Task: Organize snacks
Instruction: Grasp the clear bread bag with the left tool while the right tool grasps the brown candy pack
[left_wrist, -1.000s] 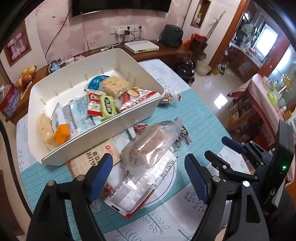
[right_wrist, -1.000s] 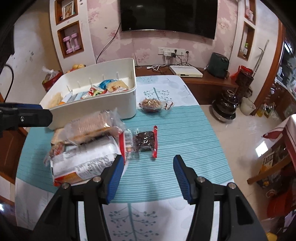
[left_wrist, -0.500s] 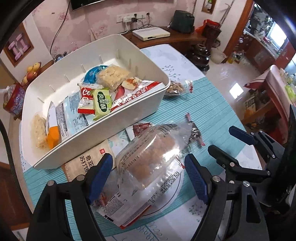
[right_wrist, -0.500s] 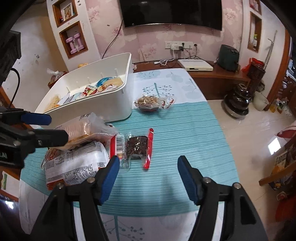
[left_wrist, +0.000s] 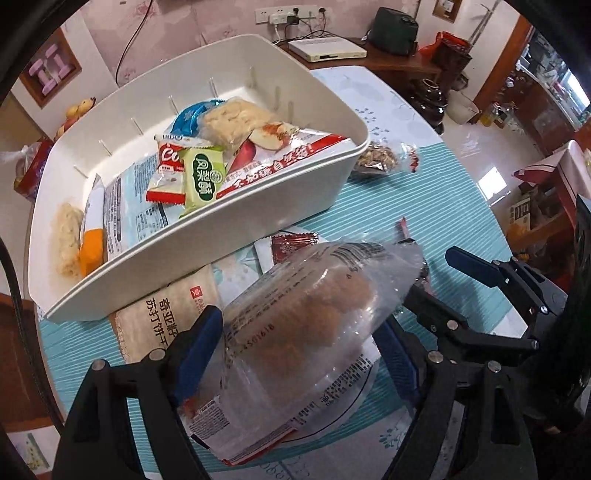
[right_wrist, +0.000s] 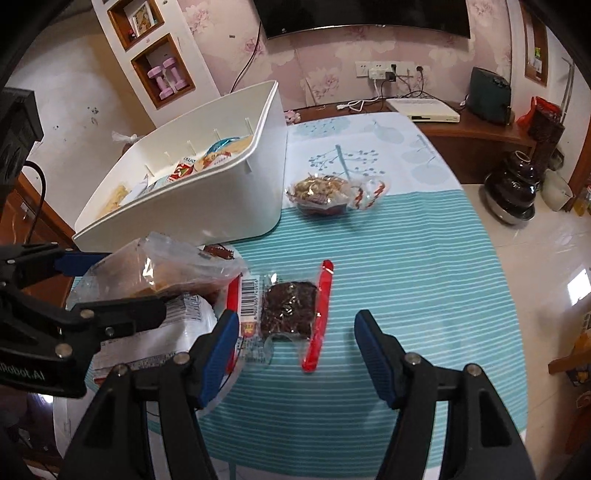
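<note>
My left gripper (left_wrist: 295, 350) is shut on a clear bag of brown biscuits (left_wrist: 314, 310) and holds it lifted above the table, in front of the white bin (left_wrist: 207, 240). The bin holds several snack packets. The same bag (right_wrist: 173, 273) shows at the left of the right wrist view, between the left gripper's fingers. My right gripper (right_wrist: 291, 347) is open and empty, just above a dark snack packet with red edges (right_wrist: 288, 310) on the striped cloth.
A large white-and-red packet (left_wrist: 325, 402) and a beige cracker pack (left_wrist: 173, 310) lie under the lifted bag. A bag of nuts (right_wrist: 325, 192) lies beside the bin's right end. The table edge drops to the tiled floor (right_wrist: 535, 229) on the right.
My left gripper closed on the biscuit bag and lifted it toward the bin. My right gripper moved slightly closer to the dark packet and stayed open.
</note>
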